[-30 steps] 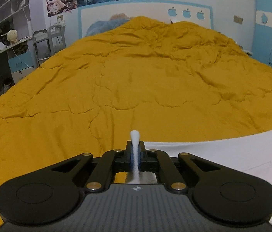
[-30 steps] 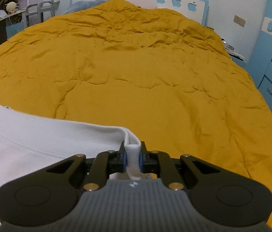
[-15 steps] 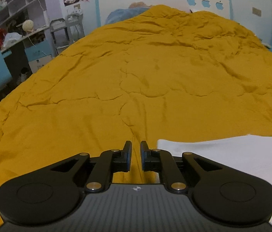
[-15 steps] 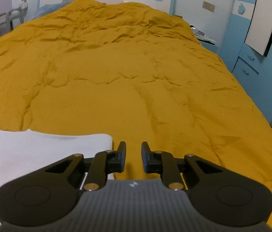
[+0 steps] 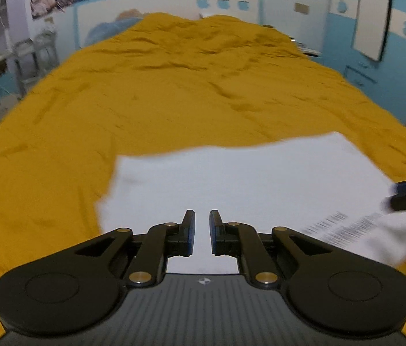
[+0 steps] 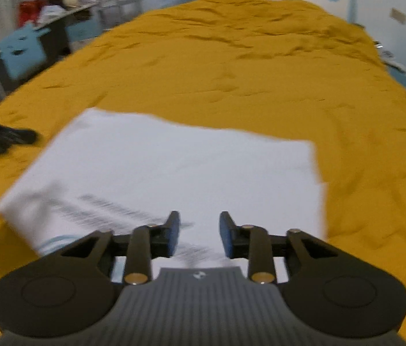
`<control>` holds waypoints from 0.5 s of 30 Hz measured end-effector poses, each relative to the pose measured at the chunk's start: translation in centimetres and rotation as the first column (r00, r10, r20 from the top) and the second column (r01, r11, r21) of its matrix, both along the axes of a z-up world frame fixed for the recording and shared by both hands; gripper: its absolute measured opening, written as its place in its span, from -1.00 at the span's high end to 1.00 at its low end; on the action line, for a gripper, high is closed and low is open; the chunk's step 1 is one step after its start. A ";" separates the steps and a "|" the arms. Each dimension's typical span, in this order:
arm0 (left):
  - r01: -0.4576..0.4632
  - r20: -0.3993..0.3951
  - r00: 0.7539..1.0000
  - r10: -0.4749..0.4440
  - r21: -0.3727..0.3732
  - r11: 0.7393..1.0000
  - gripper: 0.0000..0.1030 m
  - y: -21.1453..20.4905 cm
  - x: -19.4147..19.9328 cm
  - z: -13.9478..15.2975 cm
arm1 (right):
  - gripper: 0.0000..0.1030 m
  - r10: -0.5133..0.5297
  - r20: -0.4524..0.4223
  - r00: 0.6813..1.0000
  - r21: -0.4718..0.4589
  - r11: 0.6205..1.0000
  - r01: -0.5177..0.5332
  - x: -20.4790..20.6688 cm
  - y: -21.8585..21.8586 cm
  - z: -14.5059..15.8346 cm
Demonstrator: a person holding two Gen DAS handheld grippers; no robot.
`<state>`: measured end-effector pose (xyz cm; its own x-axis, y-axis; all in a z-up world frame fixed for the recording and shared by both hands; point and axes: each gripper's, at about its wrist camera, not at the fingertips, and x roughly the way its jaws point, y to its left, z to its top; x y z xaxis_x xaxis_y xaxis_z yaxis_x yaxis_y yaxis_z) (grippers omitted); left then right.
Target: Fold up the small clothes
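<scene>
Both claws off the shirt, and it's lying flat on the bed

So the white garment (image 5: 249, 190) is spread out flat on the mustard-yellow quilt (image 5: 174, 101) covering the bed, taking up the lower middle of both views. Some dark printed text shows on it, lower right in the left wrist view and lower left in the right wrist view, too blurred to read.

Left claw (image 5: 202, 232) sits above the cloth with a narrow gap between its pads, nothing pinched in there, so it's let go. Right claw (image 6: 199, 234) has just been opening, its blue pads stand clearly apart and there's only the fabric lying underneath, not gripped.

You can catch the tip of the right claw at the right edge of the left wrist view, over the garment's right side. The left claw shows as a dark blur at the left edge of the right wrist view, over the quilt beside the cloth.

Blue headboard with apple shapes (image 5: 223, 3) is at the top of the frame.
</scene>
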<state>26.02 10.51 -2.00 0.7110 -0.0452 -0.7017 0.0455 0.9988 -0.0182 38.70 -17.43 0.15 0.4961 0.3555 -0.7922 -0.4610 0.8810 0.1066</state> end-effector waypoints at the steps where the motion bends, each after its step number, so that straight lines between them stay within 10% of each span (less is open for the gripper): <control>1: 0.000 0.001 1.000 0.000 -0.017 1.000 0.77 -0.8 -0.6 -0.5 | 0.38 0.004 0.005 1.000 0.014 1.000 -0.004 -1.2 1.0 -0.2; 15: -0.066 -0.032 0.997 0.065 -0.034 0.997 0.72 -3.6 -3.0 -9.2 | 0.44 -0.100 0.000 0.995 0.013 0.995 0.100 -7.9 6.4 -10.4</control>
